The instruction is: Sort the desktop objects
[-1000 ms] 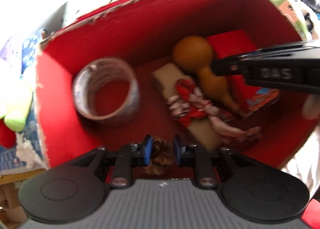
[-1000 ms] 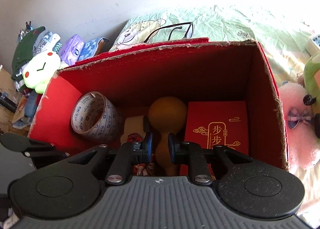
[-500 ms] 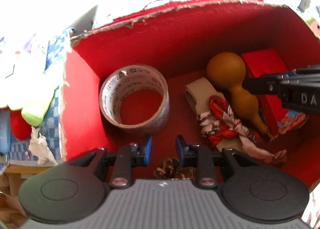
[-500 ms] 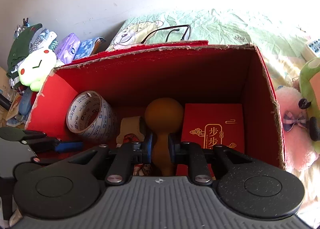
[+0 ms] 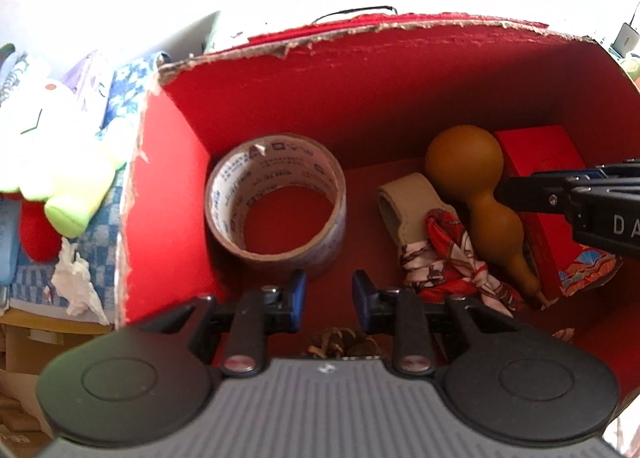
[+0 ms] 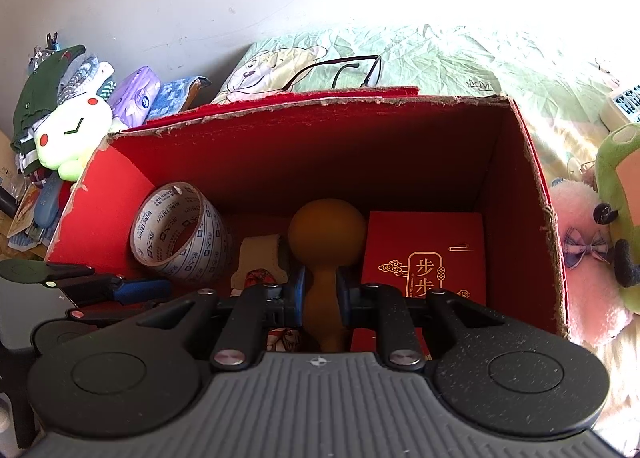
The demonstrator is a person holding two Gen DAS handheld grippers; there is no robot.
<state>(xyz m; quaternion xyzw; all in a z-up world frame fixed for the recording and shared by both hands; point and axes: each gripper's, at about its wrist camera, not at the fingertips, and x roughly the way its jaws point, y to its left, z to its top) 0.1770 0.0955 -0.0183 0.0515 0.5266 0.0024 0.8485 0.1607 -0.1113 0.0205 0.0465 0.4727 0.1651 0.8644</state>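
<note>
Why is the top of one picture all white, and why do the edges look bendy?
Left wrist view: bright light washes out everything above the red box, and the green plush toy glares and looks soft. Right wrist view: evenly lit, the gold print on the red packet sharp. Both views: the fisheye lens curves straight edges.

A pair of black-framed glasses (image 6: 340, 68) lies on a green bear-print sheet (image 6: 440, 62) at upper centre of the right wrist view. A white and green plush (image 6: 68, 134) sits at the left edge, a pink plush (image 6: 588, 258) at the right, touching a green one (image 6: 620, 178)
</note>
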